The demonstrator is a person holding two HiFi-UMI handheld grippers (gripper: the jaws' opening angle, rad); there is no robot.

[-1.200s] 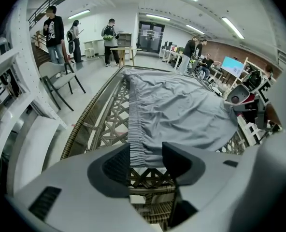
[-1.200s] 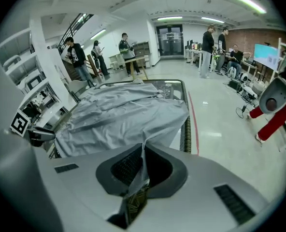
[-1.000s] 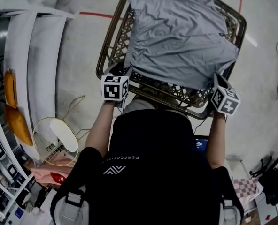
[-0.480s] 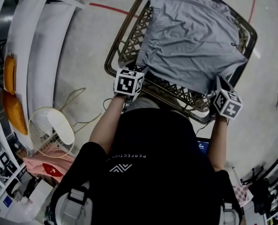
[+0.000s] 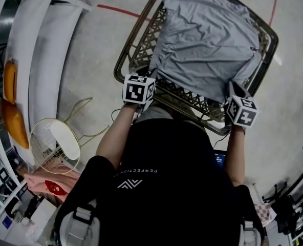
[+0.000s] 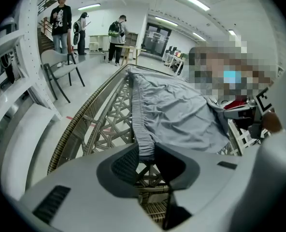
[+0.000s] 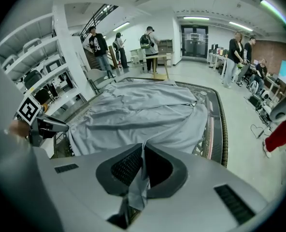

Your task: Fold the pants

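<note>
**Both near corners pinched, ready for the first fold**

The grey pants point(image 5: 208, 40) lie spread flat over the wicker tabletop point(image 5: 128, 55) and cover most of it. Their elastic waistband point(image 6: 142, 115) runs along the tabletop's left side, and the cloth's right edge droops slightly over the near right rim.

My left gripper point(image 6: 145, 153) sits at the tabletop's near left corner. Its jaws have just been closing, and the near end of the waistband now stands between them, filling the narrow gap. My right gripper point(image 7: 142, 153) is at the near right corner, jaws nearly together with a thin pleat of grey cloth clamped between them and hanging out below.

I judge this to be the start of the fold: both near corners are taken and nothing is doubled over yet. The next move calls for raising both corners together, level with one another, and carrying them to the tabletop's far side. I would watch the left pinch, since the thick waistband could slip, and keep the cloth taut so the crease lands straight.
</note>
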